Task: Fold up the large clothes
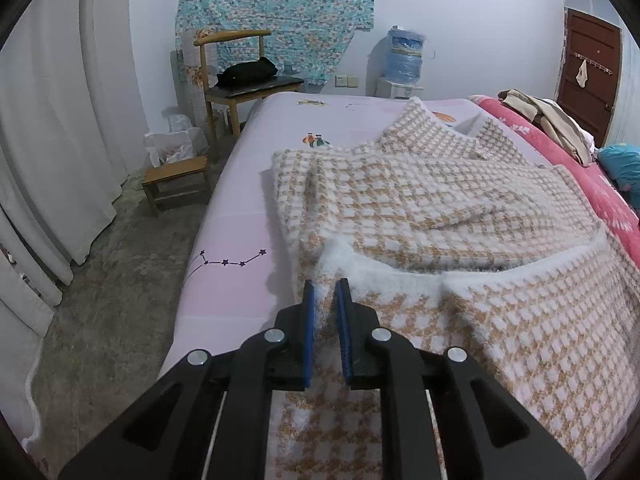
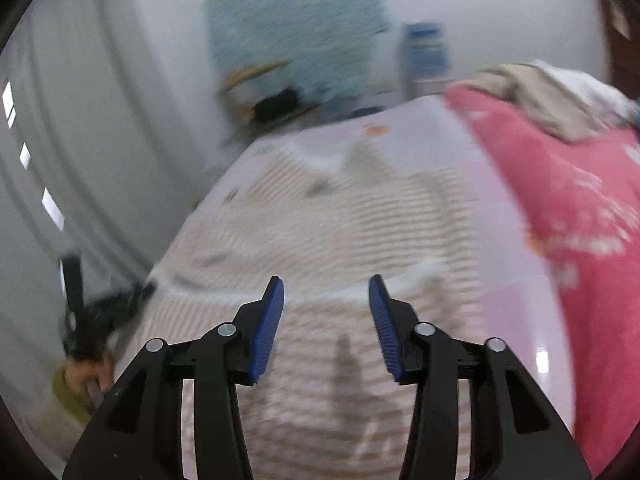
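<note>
A fluffy tan-and-white checked sweater (image 1: 420,200) is pinched by the left gripper (image 1: 326,292); the right gripper (image 2: 326,292) is spread apart over a blurred view.

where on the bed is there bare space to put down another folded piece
Bare sheet runs along the bed's left edge, between the checked garment and the floor, and across the far end toward the chair. The right side is crowded: a pink blanket with piled clothes. The left gripper pinches the garment's near hem.
</note>
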`<state>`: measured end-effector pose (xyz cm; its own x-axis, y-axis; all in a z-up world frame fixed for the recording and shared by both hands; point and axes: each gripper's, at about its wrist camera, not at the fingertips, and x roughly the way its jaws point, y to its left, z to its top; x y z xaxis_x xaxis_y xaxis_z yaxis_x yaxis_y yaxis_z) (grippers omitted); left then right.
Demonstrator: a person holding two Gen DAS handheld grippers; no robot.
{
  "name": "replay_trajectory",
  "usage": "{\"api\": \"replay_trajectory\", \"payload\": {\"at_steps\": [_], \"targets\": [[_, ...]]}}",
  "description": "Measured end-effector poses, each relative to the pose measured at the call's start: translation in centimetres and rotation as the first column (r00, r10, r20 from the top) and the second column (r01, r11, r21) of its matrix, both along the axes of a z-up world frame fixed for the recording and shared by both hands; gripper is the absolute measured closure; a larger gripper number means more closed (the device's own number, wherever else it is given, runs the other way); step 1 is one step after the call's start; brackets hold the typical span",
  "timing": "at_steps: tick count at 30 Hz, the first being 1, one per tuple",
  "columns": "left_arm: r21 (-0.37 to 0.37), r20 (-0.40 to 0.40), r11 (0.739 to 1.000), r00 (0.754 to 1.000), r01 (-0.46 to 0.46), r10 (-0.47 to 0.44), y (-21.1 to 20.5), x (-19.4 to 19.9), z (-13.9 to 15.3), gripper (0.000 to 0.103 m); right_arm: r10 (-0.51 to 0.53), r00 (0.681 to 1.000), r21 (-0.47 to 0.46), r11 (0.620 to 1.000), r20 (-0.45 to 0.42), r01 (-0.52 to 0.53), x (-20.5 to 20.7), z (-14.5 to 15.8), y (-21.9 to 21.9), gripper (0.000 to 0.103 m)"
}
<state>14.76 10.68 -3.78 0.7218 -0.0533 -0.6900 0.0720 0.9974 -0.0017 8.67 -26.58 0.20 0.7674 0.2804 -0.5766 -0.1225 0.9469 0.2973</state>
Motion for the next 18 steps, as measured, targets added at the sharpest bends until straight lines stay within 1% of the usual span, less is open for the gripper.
{"api": "replay_trajectory", "payload": {"at_steps": [1,2,3,4,5,6,7,8,10,13,15,16,17,18], "targets": [[-0.009,-0.001,1.000,1.000,-0.002,0.002,0.1,-0.1,0.1,0.090,0.025,1.000,-0.031,0.999,-0.011,-0.025,0.3,-0.2,1.2,0.069],[-0.027,0.004,1.000,1.000,-0.006,0.006,0.2,-0.2,0.3,0.090,0.054,0.998,-0.081,0.995,-0.031,-0.056,0.9,-0.8,3.0,0.071],[-0.041,0.010,0.999,1.000,-0.007,0.008,0.4,-0.4,0.5,0.090,0.069,0.996,-0.102,0.992,-0.053,-0.074,1.4,-1.3,4.0,0.075],[-0.053,0.019,0.999,1.000,-0.008,0.009,0.5,-0.7,0.9,0.088,0.080,0.993,-0.105,0.990,-0.084,-0.089,2.1,-2.1,4.6,0.079],[-0.062,0.032,0.998,0.999,-0.012,0.014,0.6,-1.1,1.4,0.088,0.080,0.989,-0.096,0.991,-0.126,-0.093,3.0,-3.2,5.1,0.081],[-0.069,0.046,0.998,0.999,-0.011,0.014,0.6,-1.5,1.9,0.088,0.067,0.983,-0.094,0.992,-0.172,-0.085,3.8,-4.3,5.3,0.084],[-0.079,0.064,0.997,0.998,-0.003,0.008,0.6,-2.1,2.5,0.088,0.059,0.976,-0.094,0.992,-0.209,-0.081,4.3,-5.3,5.4,0.086],[-0.089,0.085,0.996,0.996,0.009,-0.001,0.4,-2.8,3.2,0.088,0.055,0.972,-0.070,0.995,-0.228,-0.073,4.9,-6.2,5.2,0.086],[-0.103,0.129,0.993,0.991,0.051,-0.037,-0.5,-4.1,4.7,0.088,0.052,0.972,-0.055,0.996,-0.229,-0.067,4.9,-6.2,5.0,0.086],[-0.131,0.157,0.983,0.982,0.130,-0.109,-2.0,-4.8,5.9,0.088,0.043,0.971,-0.083,0.994,-0.233,-0.064,4.9,-6.1,5.7,0.086],[-0.172,0.126,0.960,0.971,0.223,-0.203,-4.0,-4.5,5.5,0.088,0.039,0.970,-0.082,0.995,-0.238,-0.060,5.1,-6.0,5.7,0.086],[-0.179,0.103,0.952,0.967,0.247,-0.231,-4.9,-4.2,5.2,0.088,0.037,0.970,-0.074,0.996,-0.240,-0.056,5.1,-6.0,5.6,0.086],[-0.184,0.059,0.942,0.960,0.280,-0.274,-6.2,-3.6,4.3,0.088,0.035,0.971,-0.060,0.997,-0.238,-0.051,5.0,-5.7,5.5,0.086],[-0.178,0.029,0.939,0.955,0.295,-0.295,-7.1,-3.3,3.6,0.088,0.033,0.972,-0.053,0.998,-0.232,-0.046,5.1,-5.3,5.1,0.086]]}}
